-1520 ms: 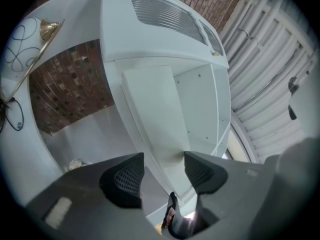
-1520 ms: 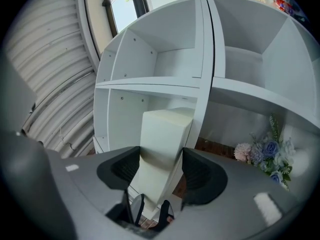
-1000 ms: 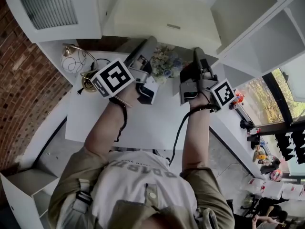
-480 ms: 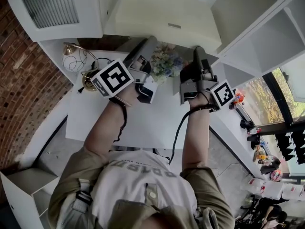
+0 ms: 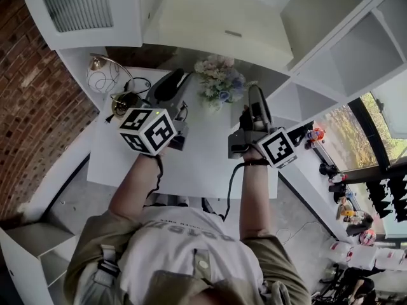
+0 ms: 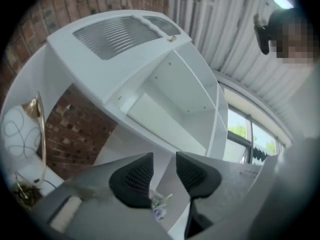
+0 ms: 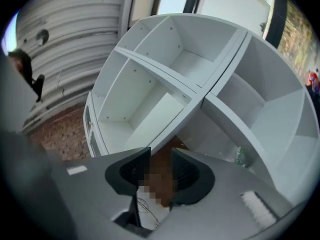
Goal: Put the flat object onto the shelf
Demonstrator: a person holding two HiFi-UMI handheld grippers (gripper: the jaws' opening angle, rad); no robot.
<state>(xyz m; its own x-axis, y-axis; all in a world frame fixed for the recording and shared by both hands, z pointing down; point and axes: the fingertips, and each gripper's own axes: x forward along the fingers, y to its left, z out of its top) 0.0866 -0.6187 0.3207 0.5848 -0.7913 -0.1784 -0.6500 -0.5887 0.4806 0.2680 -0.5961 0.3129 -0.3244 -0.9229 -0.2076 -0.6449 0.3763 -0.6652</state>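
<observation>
Two grippers are hanging over a white table, held out on the person's forearms. The left gripper is pointing toward twelve o'clock in the head view, its fingers standing a little apart with nothing clamped between them. The right gripper, at three o'clock of the left one, is pointing much the same way. Its jaws have just been opening and are standing apart, gripping nothing. The flat object, a pale cream panel, is lying in a compartment of the white shelf at twelve o'clock of both grippers, clear of their tips. A bunch of flowers is standing on the table between the two tips, and a globe lamp is sitting at ten o'clock of the left gripper
</observation>
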